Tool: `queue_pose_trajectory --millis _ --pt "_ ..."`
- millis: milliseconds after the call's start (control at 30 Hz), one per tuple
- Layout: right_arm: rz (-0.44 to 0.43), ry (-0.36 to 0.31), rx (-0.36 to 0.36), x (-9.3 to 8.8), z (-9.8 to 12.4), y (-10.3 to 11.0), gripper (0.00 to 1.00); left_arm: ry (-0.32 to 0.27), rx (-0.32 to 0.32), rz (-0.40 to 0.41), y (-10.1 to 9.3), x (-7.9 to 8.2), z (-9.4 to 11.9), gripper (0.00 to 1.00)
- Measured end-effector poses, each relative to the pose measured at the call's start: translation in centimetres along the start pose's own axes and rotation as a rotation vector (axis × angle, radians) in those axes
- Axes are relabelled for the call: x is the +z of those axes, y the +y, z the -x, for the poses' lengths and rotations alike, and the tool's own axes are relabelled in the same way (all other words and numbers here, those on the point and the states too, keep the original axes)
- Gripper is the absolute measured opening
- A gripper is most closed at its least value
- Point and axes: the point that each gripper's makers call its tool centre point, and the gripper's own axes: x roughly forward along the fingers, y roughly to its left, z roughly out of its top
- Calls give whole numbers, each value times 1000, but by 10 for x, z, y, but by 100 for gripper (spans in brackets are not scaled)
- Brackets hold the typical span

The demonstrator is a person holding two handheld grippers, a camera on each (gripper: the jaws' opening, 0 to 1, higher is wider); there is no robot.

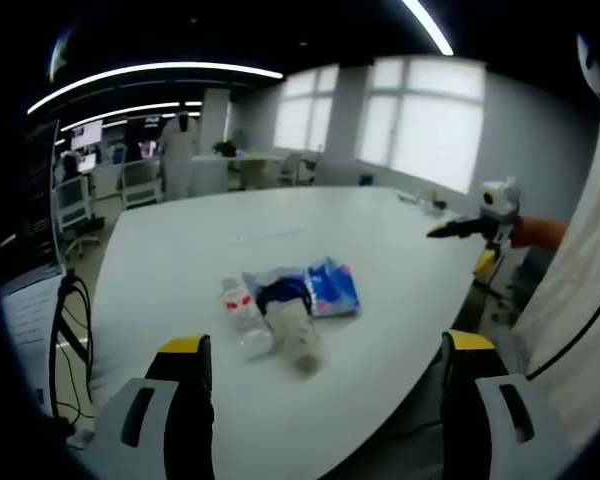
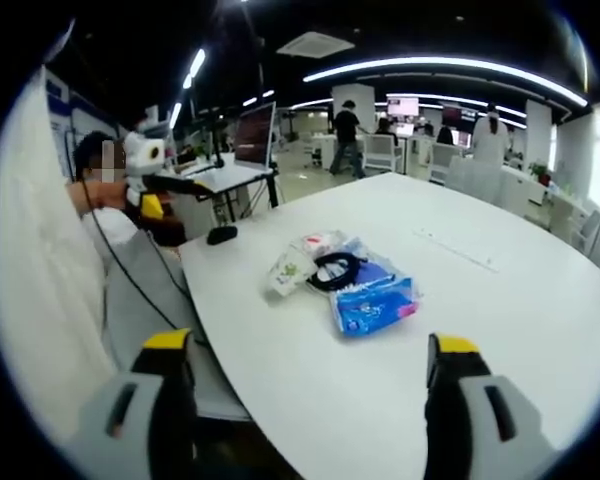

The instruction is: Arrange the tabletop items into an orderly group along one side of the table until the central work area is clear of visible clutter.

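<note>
The clutter sits in one small heap on the white worktop (image 1: 180,260), near the rounded edge closest to the person. At the heart of it, a blue plastic packet (image 2: 372,295) lies flat, with a coil of black cable (image 2: 336,270) resting against it. Beside that, a pale paper cup (image 1: 295,335) is tipped on its side, and a clear bottle with a red label (image 1: 242,310) lies just next to it, all touching or nearly so. My read is that the things are already bunched, just not yet pushed to one side.

Out from the heap, both tools hang back, well clear of everything. The left tool (image 1: 325,400) has its yellow-tipped jaws spread wide with nothing between them, aimed at the pile from the near edge. The right tool (image 2: 310,390) is the same, jaws wide apart and empty, looking at the heap from the other flank. So they seem poised to approach from two sides, no grasp begun.

Farther off, a black mouse (image 2: 221,235) sits near the worktop's far corner, and people stand among desks behind.
</note>
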Motion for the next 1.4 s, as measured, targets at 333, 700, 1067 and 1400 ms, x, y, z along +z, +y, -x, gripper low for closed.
queue_pose_trajectory --millis 333,700,1067,1400 --pt "12 -4 8 6 -2 -2 95 -2 -2 -5 1 3 0 93" --pt "24 -3 11 10 -3 -4 95 -7 -3 -6 1 5 0 92" --pt "30 -5 18 14 -7 -3 94 -9 -3 -9 2 6 1 92" --pt "49 -17 30 27 -13 -5 94 -13 -3 -16 3 10 0 91"
